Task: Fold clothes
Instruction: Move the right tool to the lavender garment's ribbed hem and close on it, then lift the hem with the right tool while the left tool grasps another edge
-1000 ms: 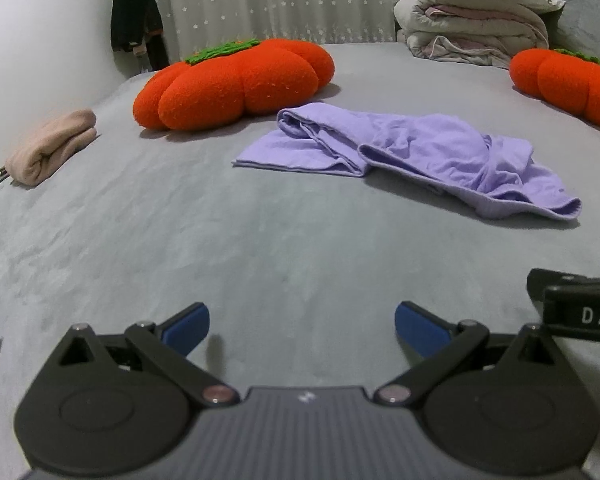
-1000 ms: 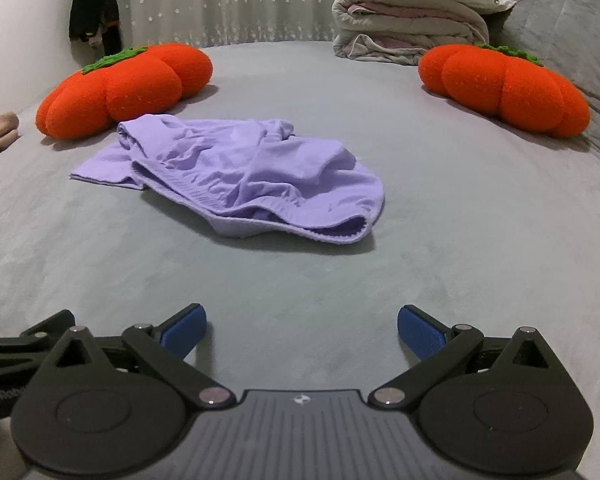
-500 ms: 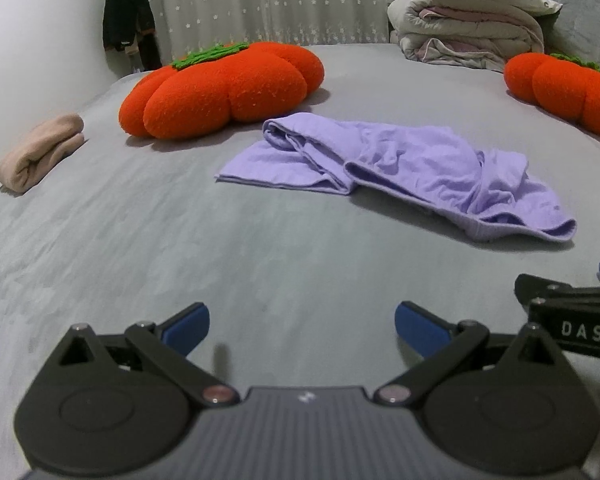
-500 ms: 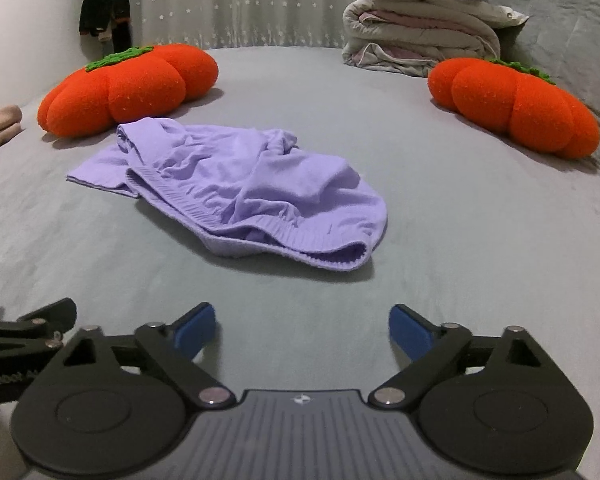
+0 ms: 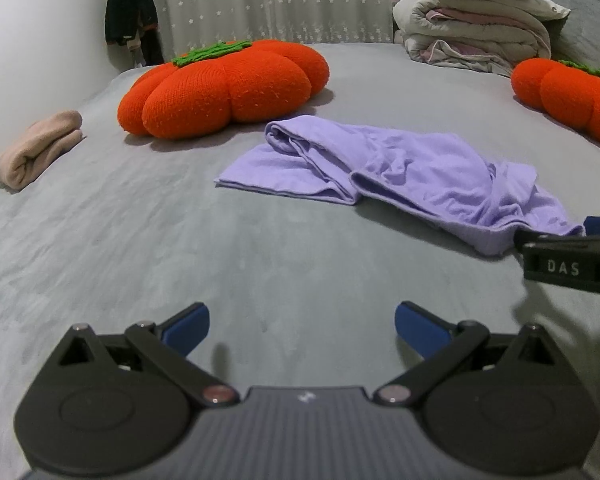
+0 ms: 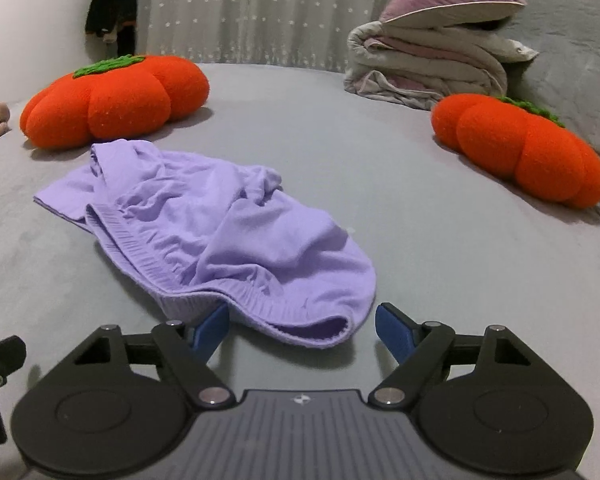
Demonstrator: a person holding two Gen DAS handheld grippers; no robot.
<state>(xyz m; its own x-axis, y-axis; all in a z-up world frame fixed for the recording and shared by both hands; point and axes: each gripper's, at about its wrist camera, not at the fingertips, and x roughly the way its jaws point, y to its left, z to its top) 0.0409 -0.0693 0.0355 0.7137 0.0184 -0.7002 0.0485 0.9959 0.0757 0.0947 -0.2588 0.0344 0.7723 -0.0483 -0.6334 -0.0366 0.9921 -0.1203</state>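
Note:
A crumpled lilac garment lies in the middle of the grey bed, its ribbed waistband turned towards me. My right gripper sits low at the near edge, and its jaws are closing with the waistband between them. The left pad touches the hem and the right pad stands clear of the cloth. In the left wrist view the garment lies ahead and to the right. My left gripper hangs open over bare bedcover with nothing between its fingers. One finger of the right gripper shows at the garment's right end.
Two orange pumpkin cushions flank the garment. A folded beige garment lies at the left edge. Stacked bedding with a pillow sits at the back right. Dark clothing hangs by the curtain.
The right gripper has moved forward to the garment's near edge and its jaws have narrowed around the waistband. The left gripper has crept slightly forward and stayed open.

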